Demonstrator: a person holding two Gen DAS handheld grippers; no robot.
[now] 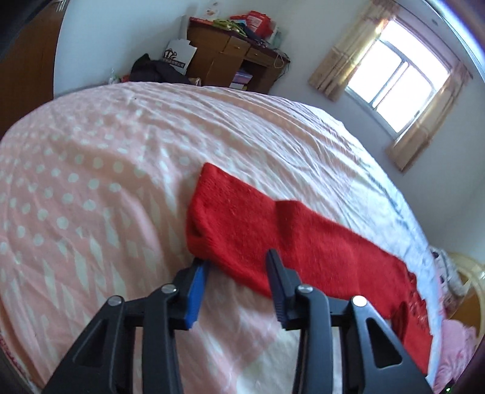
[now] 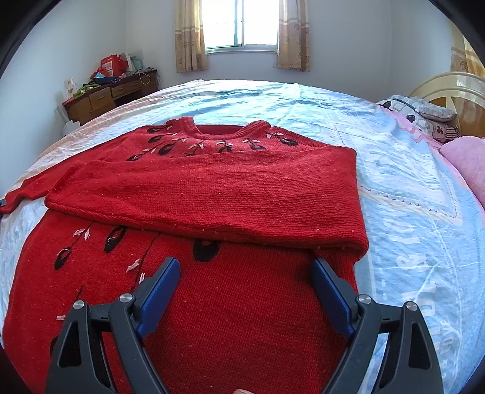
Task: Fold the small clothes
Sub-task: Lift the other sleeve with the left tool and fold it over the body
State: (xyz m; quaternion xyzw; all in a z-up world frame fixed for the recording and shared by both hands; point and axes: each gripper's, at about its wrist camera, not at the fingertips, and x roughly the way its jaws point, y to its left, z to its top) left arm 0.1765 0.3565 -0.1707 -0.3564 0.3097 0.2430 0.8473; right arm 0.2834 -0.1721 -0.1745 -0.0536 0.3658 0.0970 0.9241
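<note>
- We see a wide bed (image 2: pixel 394 169) under a wrinkled sheet, pale blue with printed letters in the right view, pink with white dots in the left view; much of it lies bare around the garment.
- A red knit sweater (image 2: pixel 230 303) lies flat on the bed, front up, collar towards the window (image 2: pixel 241 24), its body running from us to the collar; black and pale pink embroidery crosses the chest and the left side of the body.
- One sleeve (image 2: pixel 206 194) is folded across the chest, long axis left to right, cuff at the left.
- The other sleeve (image 1: pixel 257 221) stretches out straight over the sheet, its cuff pointing away from the body.
- Our right gripper (image 2: pixel 245 280) hovers over the sweater's lower body, fingers spread wide, nothing between them.
- Our left gripper (image 1: pixel 239 272) sits at the outstretched sleeve's near edge, fingers partly closed with the knit edge between them; whether the pads press on it we cannot tell.
</note>
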